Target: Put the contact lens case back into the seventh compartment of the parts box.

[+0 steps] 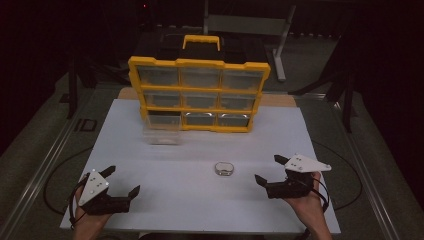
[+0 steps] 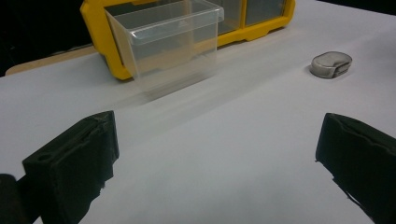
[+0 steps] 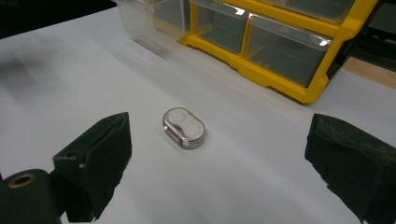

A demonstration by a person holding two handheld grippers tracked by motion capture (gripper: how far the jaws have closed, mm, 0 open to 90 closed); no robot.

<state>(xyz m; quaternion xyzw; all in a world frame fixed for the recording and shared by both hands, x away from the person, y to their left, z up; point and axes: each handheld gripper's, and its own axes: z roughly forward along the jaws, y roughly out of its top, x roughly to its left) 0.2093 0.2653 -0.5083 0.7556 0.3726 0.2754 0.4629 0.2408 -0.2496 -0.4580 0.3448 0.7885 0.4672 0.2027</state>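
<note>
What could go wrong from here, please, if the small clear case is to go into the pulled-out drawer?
1. The small clear case is low, rounded and glossy; the open right hand-held gripper might pinch it off-centre and squirt it across the white board.
2. The clear drawer juts from the yellow organizer at bottom left; a careless knock could probably pull it out or tip it.
3. The drawer's transparent walls are hard to judge, so the case could strike the rim.

The organiser (image 1: 199,64) has a bright yellow frame with a black back and clear, colourless drawers. The pulled-out drawer (image 2: 166,44) is transparent. The small case (image 3: 183,128) is clear with silvery-white contents. The counter (image 1: 200,200) is plain white; both tongs' jaws are black.
</note>
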